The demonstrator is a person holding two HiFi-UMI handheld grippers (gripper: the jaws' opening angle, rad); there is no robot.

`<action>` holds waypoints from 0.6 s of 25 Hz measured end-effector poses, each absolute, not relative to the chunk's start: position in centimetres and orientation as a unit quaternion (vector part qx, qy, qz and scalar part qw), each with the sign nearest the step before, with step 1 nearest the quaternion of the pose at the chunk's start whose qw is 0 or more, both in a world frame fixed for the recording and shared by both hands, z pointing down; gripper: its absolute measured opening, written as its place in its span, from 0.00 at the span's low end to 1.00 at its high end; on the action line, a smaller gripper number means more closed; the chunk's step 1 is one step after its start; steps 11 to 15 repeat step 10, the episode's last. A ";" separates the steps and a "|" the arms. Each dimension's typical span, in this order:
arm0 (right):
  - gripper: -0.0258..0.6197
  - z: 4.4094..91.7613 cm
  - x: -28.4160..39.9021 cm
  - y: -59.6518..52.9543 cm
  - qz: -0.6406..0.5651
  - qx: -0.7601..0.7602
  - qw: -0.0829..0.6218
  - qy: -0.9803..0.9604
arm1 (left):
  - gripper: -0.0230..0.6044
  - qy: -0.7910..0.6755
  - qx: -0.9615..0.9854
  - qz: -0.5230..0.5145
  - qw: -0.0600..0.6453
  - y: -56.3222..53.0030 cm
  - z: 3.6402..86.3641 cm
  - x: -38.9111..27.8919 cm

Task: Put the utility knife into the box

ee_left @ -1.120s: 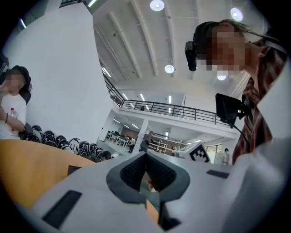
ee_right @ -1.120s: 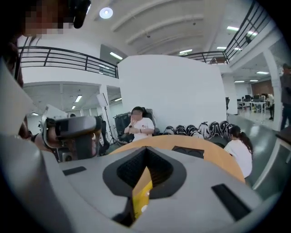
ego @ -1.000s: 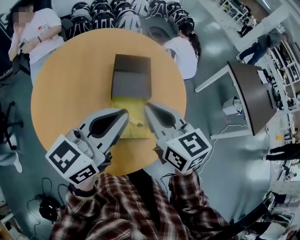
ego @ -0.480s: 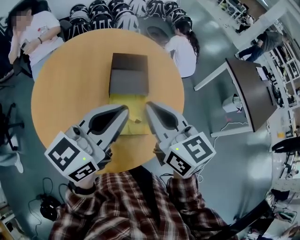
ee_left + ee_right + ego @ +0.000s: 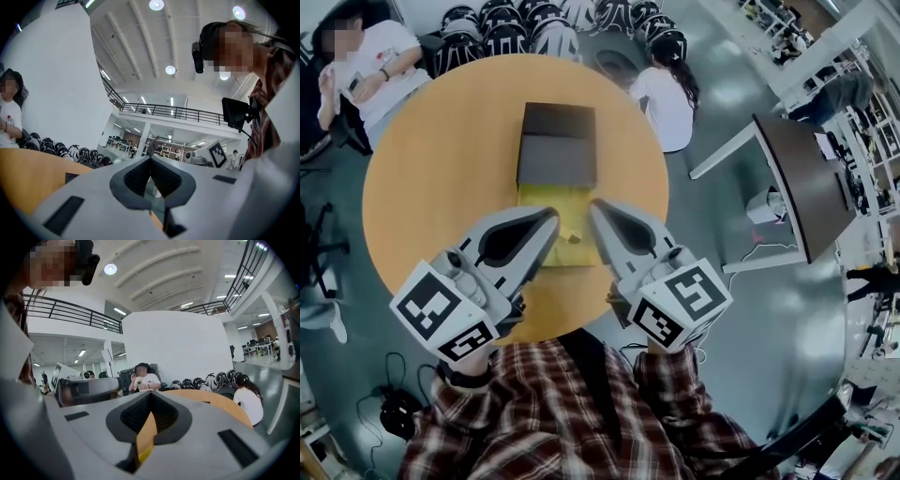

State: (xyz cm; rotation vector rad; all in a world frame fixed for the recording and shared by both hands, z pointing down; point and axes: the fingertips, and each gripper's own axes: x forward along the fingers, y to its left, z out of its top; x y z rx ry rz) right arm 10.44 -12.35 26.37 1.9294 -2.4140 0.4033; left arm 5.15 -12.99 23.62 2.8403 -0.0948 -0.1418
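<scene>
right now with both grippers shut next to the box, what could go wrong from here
1. No utility knife shows in any view. It may sit hidden under the grippers, so a blind reach could miss it.
2. The left gripper and right gripper both have their jaws together, tips at the yellow flap in front of the box. Pushing in while shut could shove the flap or the box.

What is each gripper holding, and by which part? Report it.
Nothing is held. The left gripper and the right gripper both have their jaws together with nothing between them.
</scene>
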 end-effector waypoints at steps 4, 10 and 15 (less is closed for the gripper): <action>0.06 26.3 10.6 -12.9 0.131 0.617 0.013 -0.776 | 0.05 -0.037 0.987 -0.050 0.149 -13.6 23.5 5.3; 0.06 26.6 10.6 -13.3 0.133 0.612 0.015 -0.779 | 0.05 -0.040 0.986 -0.050 0.151 -13.8 23.9 5.4; 0.06 26.6 10.6 -13.3 0.133 0.612 0.015 -0.779 | 0.05 -0.040 0.986 -0.050 0.151 -13.8 23.9 5.4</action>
